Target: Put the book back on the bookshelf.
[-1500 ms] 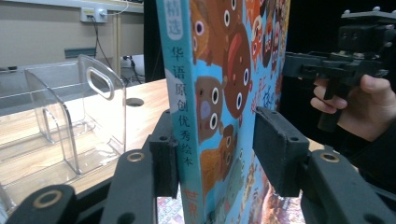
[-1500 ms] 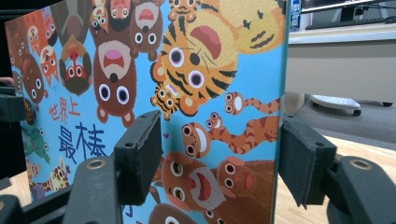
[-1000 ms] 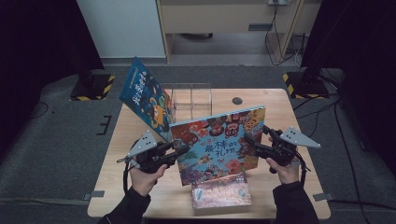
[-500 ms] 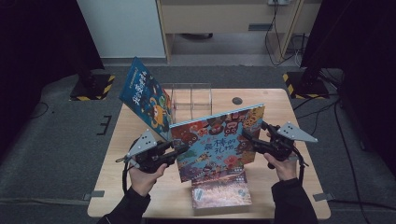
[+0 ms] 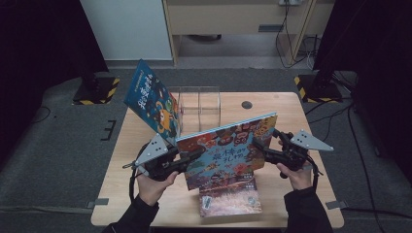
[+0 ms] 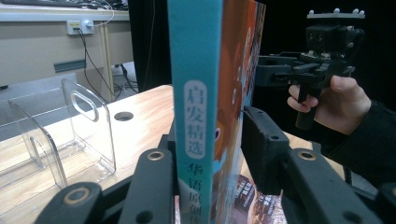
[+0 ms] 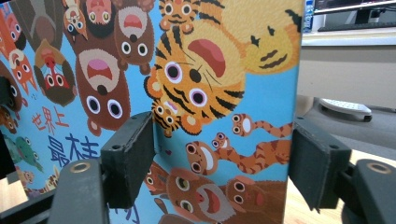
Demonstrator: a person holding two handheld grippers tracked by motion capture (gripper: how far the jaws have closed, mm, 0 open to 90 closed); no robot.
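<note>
A colourful picture book (image 5: 223,150) hangs tilted above the table between both grippers. My left gripper (image 5: 192,156) is shut on its teal spine (image 6: 194,93). The jaws (image 6: 212,149) stand on either side of the spine and have just eased slightly wider, still on it. My right gripper (image 5: 260,145) is at the book's right edge, open, and its jaws have just been opening. In the right gripper view the cover (image 7: 201,70) faces my gripper (image 7: 222,158). One pad stands in front of the cover and the other beyond its edge, with nothing clamped.
A blue book (image 5: 153,104) leans against a clear acrylic stand (image 5: 199,104) at the back of the table. A third book (image 5: 228,196) lies flat near the front edge, under the held one. A round hole (image 5: 247,104) marks the tabletop (image 5: 301,116).
The held book's left edge has shifted slightly to the left with the left gripper. The right gripper has stayed by the book's right edge.
</note>
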